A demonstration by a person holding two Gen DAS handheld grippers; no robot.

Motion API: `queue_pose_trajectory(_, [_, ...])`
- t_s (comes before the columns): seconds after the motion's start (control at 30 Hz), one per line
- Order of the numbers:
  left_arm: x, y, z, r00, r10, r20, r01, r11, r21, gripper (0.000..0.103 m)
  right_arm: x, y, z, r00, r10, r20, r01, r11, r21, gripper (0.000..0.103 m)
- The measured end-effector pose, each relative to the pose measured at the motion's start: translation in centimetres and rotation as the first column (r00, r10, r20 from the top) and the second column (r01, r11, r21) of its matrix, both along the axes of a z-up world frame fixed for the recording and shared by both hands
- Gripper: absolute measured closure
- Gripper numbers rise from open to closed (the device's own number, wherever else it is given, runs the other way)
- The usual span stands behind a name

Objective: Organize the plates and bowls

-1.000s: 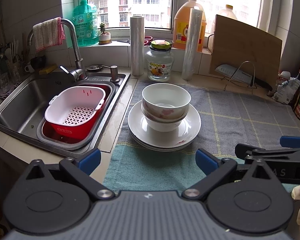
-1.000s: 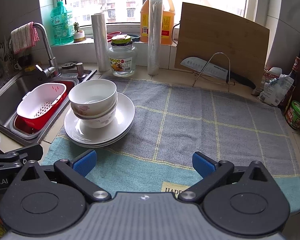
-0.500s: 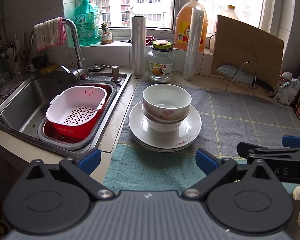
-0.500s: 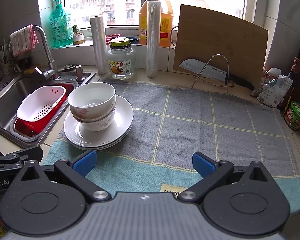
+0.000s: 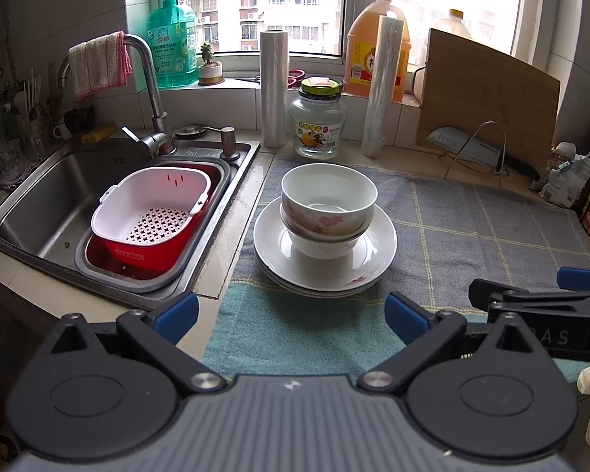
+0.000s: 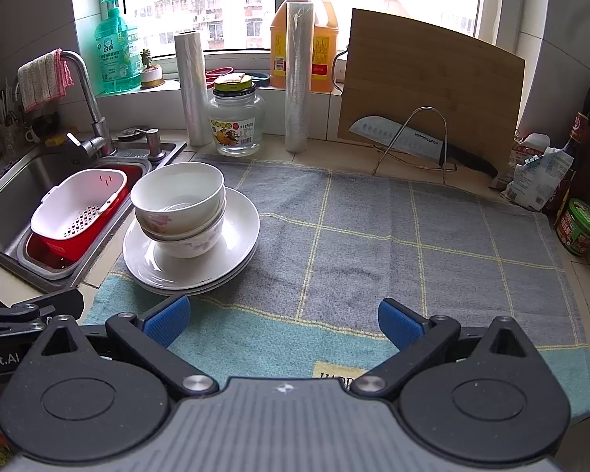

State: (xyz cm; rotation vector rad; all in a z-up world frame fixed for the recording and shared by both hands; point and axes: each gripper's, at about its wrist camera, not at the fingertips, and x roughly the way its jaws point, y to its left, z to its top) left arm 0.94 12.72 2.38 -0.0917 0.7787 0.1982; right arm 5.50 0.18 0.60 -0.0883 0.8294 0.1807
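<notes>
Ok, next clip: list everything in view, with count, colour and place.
bowls: 2, white floral, nested on plates
plates: stacked, count unclear, white, mat's left end
mat: 1, grey-teal, counter
colander: 1, white in red basin, sink
jar: 1, clear, behind mat
film rolls: 2, clear, upright flanking the jar
cutting board: 1, wood, against wall
knife: 1, on wire rack
soap bottle: 1, green, windowsill
left gripper: open, empty
right gripper: open, empty

Counter (image 6: 354, 153) under checked towel (image 6: 432, 244), stacked plates (image 6: 240, 244) on it.
</notes>
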Motion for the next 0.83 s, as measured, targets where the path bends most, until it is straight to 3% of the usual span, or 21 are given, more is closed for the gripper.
queue_pose_trajectory(0.83, [0.05, -0.34, 0.05, 1.000, 0.003, -0.008, -0.003, 1.000, -0.008, 0.003, -0.06, -0.25, 0.09, 1.000, -0.009, -0.002, 0.009, 1.000, 0.001, 0.000])
